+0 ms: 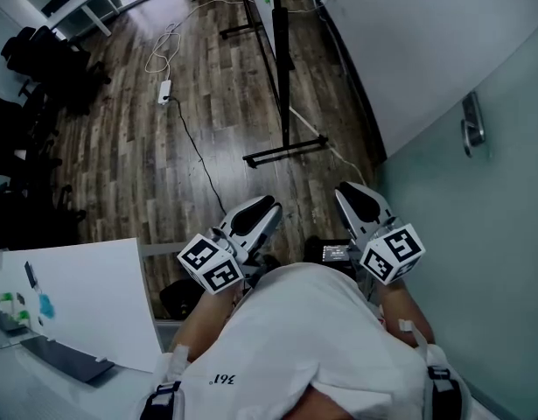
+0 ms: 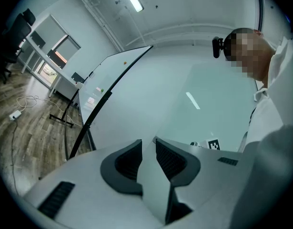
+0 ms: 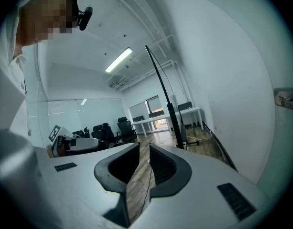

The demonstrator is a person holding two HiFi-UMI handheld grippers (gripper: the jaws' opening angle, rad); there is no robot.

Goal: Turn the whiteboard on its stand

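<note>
The whiteboard stands ahead of me, seen edge-on on its black stand [image 1: 281, 59], whose foot [image 1: 286, 151] rests on the wood floor. In the left gripper view the whiteboard [image 2: 106, 92] shows as a large white panel with a dark edge; in the right gripper view the whiteboard [image 3: 164, 89] is a thin dark line. Both grippers are held close to my body, well short of the stand. My left gripper [image 1: 270, 208] [image 2: 147, 144] is open and empty. My right gripper [image 1: 349, 191] [image 3: 144, 147] has only a narrow gap between its jaws, with nothing in it.
A white table [image 1: 85, 296] with markers lies at my lower left. Black office chairs [image 1: 32, 59] crowd the left side. A cable and power strip [image 1: 165, 90] lie on the floor. A door with a handle [image 1: 471, 125] is at the right, beside a white wall [image 1: 426, 33].
</note>
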